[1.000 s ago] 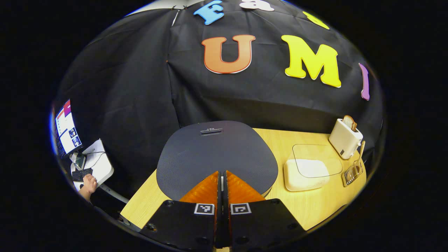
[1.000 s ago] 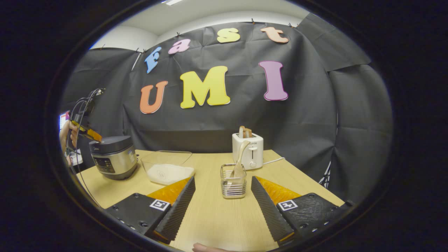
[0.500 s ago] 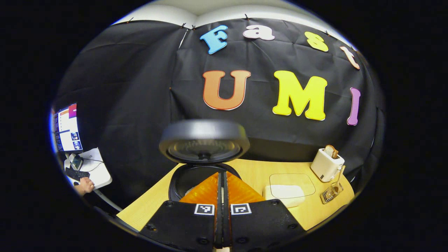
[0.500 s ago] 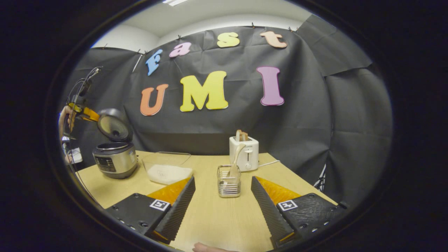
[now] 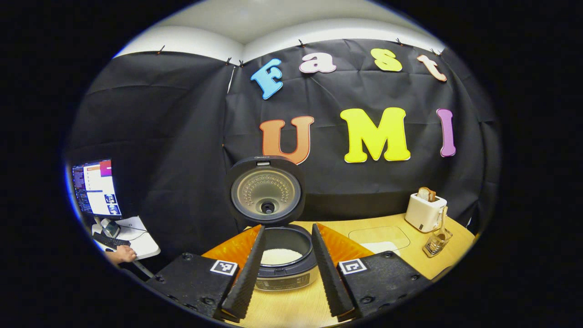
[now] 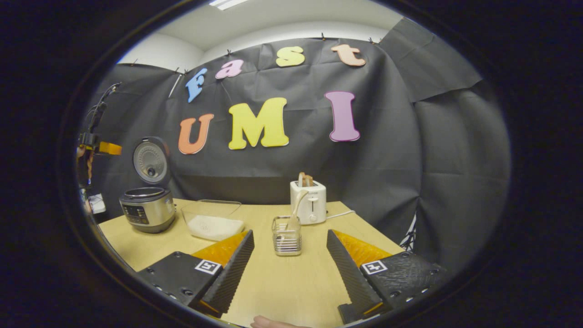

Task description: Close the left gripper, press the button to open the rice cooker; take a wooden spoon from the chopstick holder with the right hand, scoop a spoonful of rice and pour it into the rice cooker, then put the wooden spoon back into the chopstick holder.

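Observation:
The rice cooker [image 5: 284, 266] [image 6: 146, 209] stands with its lid [image 5: 266, 191] swung up, white rice showing in its pot. My left gripper [image 5: 287, 310] is open, its fingers framing the cooker from nearer the camera; in the right gripper view it [image 6: 102, 148] hangs high, left of the lid. A wooden spoon [image 6: 296, 207] [image 5: 442, 221] leans in the wire chopstick holder [image 6: 287, 235] [image 5: 436, 243]. My right gripper [image 6: 291, 310] is open and empty, the holder standing beyond it on the table. A clear tub of rice [image 6: 212, 221] [image 5: 378, 239] sits between cooker and holder.
A white toaster [image 6: 308, 200] [image 5: 424, 210] with bread stands behind the holder near the table's back edge. The wooden table [image 6: 282, 282] has bare room in front of the holder. Off the table's left, a monitor [image 5: 95, 187] and a person's hand [image 5: 119, 254] at a small desk.
The cooker's lid sprang from shut to fully upright. My left gripper rose, pulled back and opened its fingers. The right gripper drifted slightly, the holder sliding left in its view.

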Available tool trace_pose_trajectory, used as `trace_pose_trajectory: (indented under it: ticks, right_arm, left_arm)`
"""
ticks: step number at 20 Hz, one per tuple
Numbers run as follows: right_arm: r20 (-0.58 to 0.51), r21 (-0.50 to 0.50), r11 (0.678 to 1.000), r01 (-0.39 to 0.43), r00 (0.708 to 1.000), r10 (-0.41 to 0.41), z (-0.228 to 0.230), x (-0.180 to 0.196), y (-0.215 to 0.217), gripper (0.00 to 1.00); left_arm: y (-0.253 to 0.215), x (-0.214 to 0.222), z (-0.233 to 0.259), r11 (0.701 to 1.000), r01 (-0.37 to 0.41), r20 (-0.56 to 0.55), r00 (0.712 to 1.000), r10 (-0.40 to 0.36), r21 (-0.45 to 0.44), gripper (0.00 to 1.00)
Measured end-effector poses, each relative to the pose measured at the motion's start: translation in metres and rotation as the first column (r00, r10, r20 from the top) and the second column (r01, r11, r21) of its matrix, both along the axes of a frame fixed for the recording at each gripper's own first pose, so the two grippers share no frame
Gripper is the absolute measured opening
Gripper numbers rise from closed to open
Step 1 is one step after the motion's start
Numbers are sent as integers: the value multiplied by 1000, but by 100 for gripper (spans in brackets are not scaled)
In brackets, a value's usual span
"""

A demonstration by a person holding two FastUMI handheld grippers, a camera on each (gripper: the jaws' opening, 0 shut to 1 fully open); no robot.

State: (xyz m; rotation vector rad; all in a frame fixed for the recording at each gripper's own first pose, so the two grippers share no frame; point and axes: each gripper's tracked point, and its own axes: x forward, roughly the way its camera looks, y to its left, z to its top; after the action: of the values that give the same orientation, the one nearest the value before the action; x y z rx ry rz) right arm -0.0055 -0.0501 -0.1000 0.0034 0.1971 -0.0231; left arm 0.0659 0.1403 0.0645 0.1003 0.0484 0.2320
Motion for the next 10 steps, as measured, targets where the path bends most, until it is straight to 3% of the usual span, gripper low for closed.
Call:
trace_pose_trajectory:
  ticks: [1, 3, 4, 5, 6, 10]
  right_arm:
    - [5, 6, 1000, 3, 1000, -3, 1, 0, -2, 95]
    - [20, 22, 1000, 5, 1000, -5, 4, 3, -7, 96]
    - [21, 29, 1000, 11, 1000, -12, 3, 6, -10, 96]
    - [16, 35, 999, 17, 1000, -17, 0, 9, -13, 96]
    - [3, 39, 999, 21, 1000, -21, -3, 14, -15, 96]
    - [-29, 51, 998, 35, 999, -33, -13, 33, -25, 95]
  left_arm:
    - [0, -5, -5, 1000, -11, -3, 1000, 11, 0, 75]
    - [-21, -5, -15, 999, 36, -1, 999, -36, -3, 74]
    - [-28, -5, -19, 999, 48, 0, 999, -48, -4, 81]
    - [-34, -6, -24, 998, 65, -5, 998, -65, 3, 80]
    - [-40, -7, -27, 997, 81, -4, 997, -81, 10, 89]
    - [-57, -6, -32, 995, 101, 18, 995, -101, -24, 94]
